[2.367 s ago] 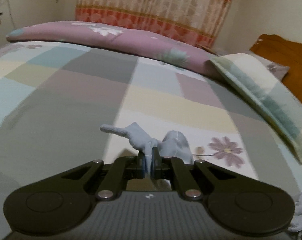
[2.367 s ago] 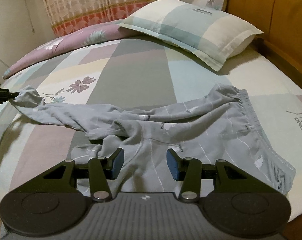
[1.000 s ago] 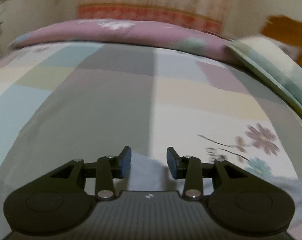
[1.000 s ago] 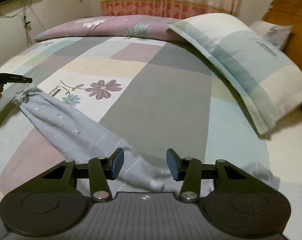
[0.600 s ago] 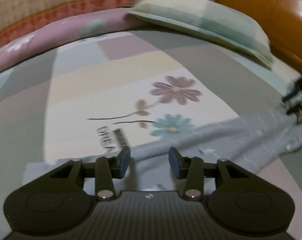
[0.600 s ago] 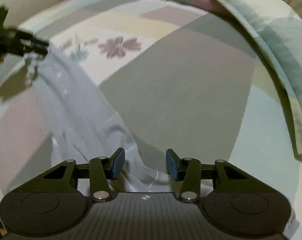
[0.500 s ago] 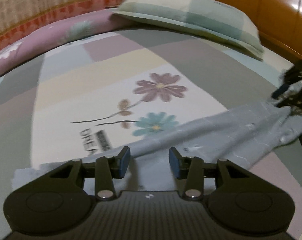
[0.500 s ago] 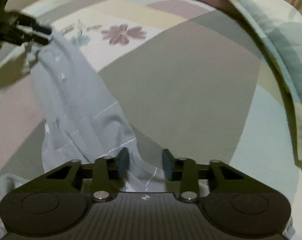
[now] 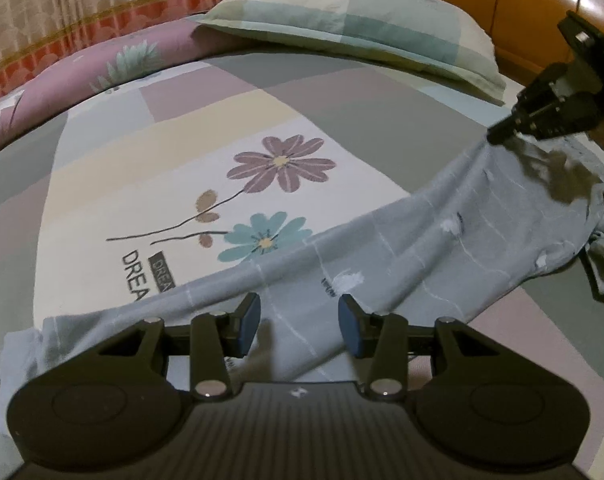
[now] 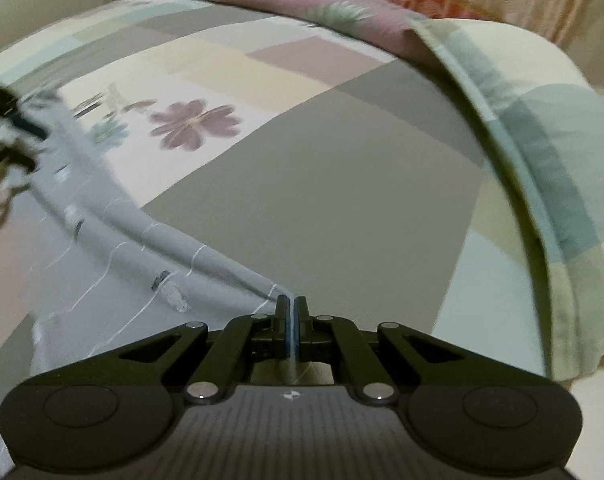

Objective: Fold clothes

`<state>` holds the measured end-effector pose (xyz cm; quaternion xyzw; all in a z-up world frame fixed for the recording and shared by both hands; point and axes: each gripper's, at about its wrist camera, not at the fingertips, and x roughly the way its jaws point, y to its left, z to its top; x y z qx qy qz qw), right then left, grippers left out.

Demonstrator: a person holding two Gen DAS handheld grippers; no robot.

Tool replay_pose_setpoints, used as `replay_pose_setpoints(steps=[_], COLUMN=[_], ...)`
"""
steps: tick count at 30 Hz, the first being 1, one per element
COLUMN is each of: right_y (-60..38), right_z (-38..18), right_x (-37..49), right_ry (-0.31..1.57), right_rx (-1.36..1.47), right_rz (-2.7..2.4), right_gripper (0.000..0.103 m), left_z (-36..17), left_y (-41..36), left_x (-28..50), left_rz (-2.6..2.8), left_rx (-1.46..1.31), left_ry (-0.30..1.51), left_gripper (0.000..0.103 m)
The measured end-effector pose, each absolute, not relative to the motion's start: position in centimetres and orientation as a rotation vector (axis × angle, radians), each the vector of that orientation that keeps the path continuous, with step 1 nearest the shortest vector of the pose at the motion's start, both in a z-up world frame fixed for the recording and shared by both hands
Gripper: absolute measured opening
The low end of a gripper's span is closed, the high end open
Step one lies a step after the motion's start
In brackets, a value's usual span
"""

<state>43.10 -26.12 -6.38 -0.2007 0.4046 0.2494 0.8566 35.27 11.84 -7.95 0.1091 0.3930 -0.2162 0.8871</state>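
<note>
Right gripper [image 10: 290, 307] pinches the grey garment [image 10: 149, 252]; left gripper [image 9: 299, 319] gapes above it.

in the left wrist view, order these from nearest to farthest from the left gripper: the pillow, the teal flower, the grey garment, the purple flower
From the left gripper:
1. Grey garment, directly under its open jaws.
2. Teal flower, just beyond the garment's edge.
3. Purple flower, further up the sheet.
4. Pillow, at the far end by the headboard.
</note>
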Motion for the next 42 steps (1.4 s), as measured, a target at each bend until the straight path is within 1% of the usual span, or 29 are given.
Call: replay_pose_setpoints(steps=[7, 12, 14, 16, 19, 26, 31, 36, 37, 39, 41, 42], right_y=[-26.1, -26.0, -25.9, -25.5, -24.3, -17.6, -10.6, -5.0, -4.0, -2.1, -0.7, -0.2], right_z=[-7.6, -8.9, -8.3, -7.2, -5.1, -2.6, -3.3, -4.9, -5.2, -5.8, -6.6, -7.0], right_x=[47.2, 48.1, 47.9, 47.4, 46.7, 47.3, 48.5, 49.8, 50.0, 50.3, 50.3, 50.3], right_ry=[0.867, 0.91, 0.909, 0.892, 0.871, 0.836, 0.817, 0.82, 0.822, 0.823, 0.815, 0.815], right_rx=[-0.391, -0.372, -0.375, -0.38, -0.391, -0.446, -0.453, -0.405, -0.392, -0.371, -0.37, -0.369], right_rz=[0.41, 0.395, 0.397, 0.412, 0.457, 0.63, 0.759, 0.872, 0.891, 0.927, 0.947, 0.955], right_gripper=[0.002, 0.004, 0.01, 0.014, 0.017, 0.017, 0.018, 0.018, 0.019, 0.025, 0.034, 0.035], left_z=[-7.7, -7.6, -7.5, -7.5, -7.3, -6.5, -6.8, -8.4, -8.8, -9.2, -9.3, -9.3], left_y=[13.9, 15.7, 16.6, 17.6, 19.3, 23.0, 26.8, 30.8, 31.3, 31.5, 31.2, 31.0], left_x=[35.0, 34.7, 34.4, 34.0, 33.5, 32.5, 32.8, 34.0, 34.3, 34.7, 35.0, 35.2], left_rz=[-0.388, -0.321, -0.308, -0.291, -0.255, -0.136, -0.019, 0.08, 0.085, 0.084, 0.082, 0.081], left_rx=[0.182, 0.174, 0.155, 0.131, 0.082, 0.023, -0.046, -0.175, -0.195, -0.192, -0.164, -0.148], left_ry=[0.815, 0.826, 0.829, 0.829, 0.832, 0.832, 0.832, 0.833, 0.835, 0.821, 0.815, 0.813], left_gripper=[0.044, 0.044, 0.045, 0.045, 0.05, 0.051, 0.051, 0.05, 0.05, 0.05, 0.05, 0.049])
